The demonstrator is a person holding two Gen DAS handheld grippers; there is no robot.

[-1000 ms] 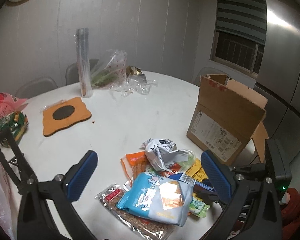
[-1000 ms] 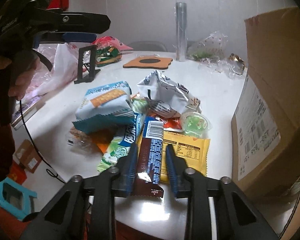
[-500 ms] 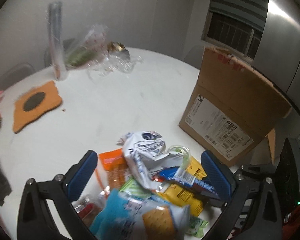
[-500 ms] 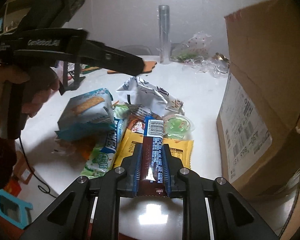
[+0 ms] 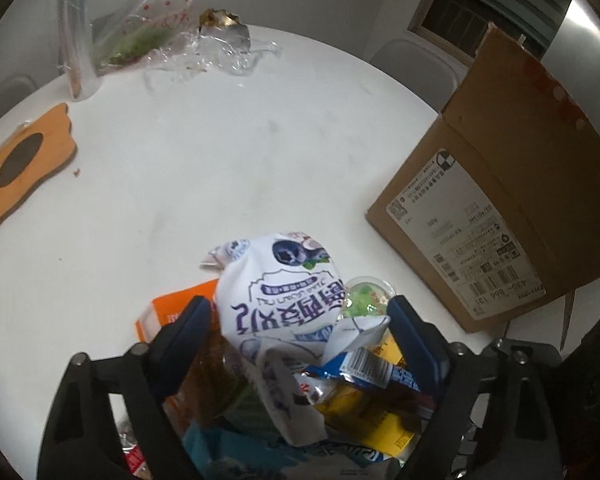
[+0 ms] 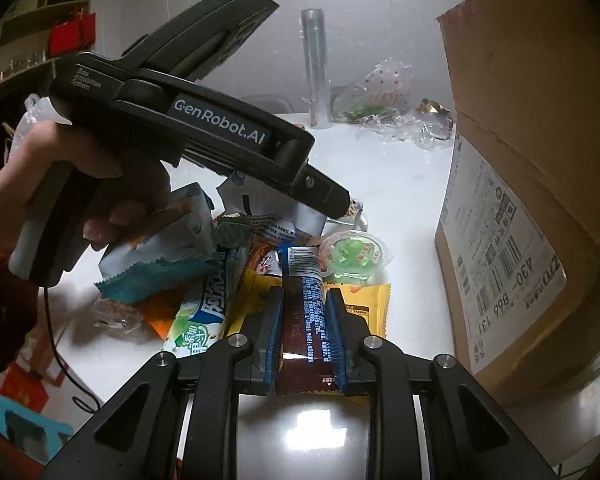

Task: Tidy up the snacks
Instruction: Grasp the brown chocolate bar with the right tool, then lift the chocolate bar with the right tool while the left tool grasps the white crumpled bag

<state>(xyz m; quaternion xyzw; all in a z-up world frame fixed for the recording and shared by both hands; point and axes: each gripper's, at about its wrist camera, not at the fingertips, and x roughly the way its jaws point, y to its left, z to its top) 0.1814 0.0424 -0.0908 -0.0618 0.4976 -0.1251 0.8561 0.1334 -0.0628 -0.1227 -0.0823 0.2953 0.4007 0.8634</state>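
Observation:
A pile of snacks lies on the white table [image 5: 228, 168] beside an open cardboard box [image 5: 500, 200]. My left gripper [image 5: 298, 314] points steeply down over the pile. A white blueberry bag [image 5: 284, 296] sits between its closing jaws, and the pads do not clearly press it. My right gripper [image 6: 304, 300] is shut on a brown and blue snack bar [image 6: 302, 276] lying on a yellow packet [image 6: 374, 300]. In the right wrist view, the left gripper [image 6: 342, 210] comes in from the left, held by a hand [image 6: 100, 200]. A green jelly cup [image 6: 354, 256] sits near the box [image 6: 520, 160].
A light-blue cracker bag [image 6: 168, 248], a green-white packet [image 6: 204, 320] and an orange packet [image 5: 172, 312] belong to the pile. Farther back are an orange coaster [image 5: 24, 164], a clear roll [image 5: 74, 40] and crumpled plastic bags [image 5: 148, 36].
My left gripper dropped and tilted down over the pile, and its jaws narrowed around the white bag. My right gripper closed on the snack bar and has stayed put since.

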